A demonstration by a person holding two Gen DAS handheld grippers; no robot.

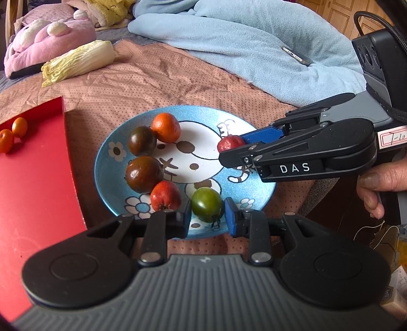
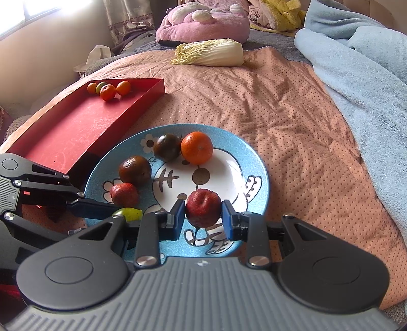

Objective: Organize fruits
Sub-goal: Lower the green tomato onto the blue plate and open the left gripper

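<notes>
A blue cartoon plate (image 1: 106,175) (image 2: 257,173) holds several fruits: an orange (image 1: 166,127) (image 2: 197,147), two dark tomatoes (image 1: 141,140) (image 1: 144,174), a red fruit (image 1: 165,196) (image 2: 124,194), a green tomato (image 1: 206,203) and a dark red fruit (image 1: 229,143) (image 2: 203,207). My left gripper (image 1: 207,216) brackets the green tomato, its pads (image 1: 230,216) close beside it with a small gap. My right gripper (image 2: 202,216) (image 1: 232,150) brackets the dark red fruit on the plate, pads (image 2: 227,219) at its sides, barely touching.
A red tray (image 1: 38,178) (image 2: 84,127) left of the plate holds small orange fruits (image 2: 108,92) at its far end. A napa cabbage (image 1: 78,62) (image 2: 211,53), pink plush (image 2: 203,23), blue blanket (image 1: 254,51) and a phone (image 1: 296,56) lie behind.
</notes>
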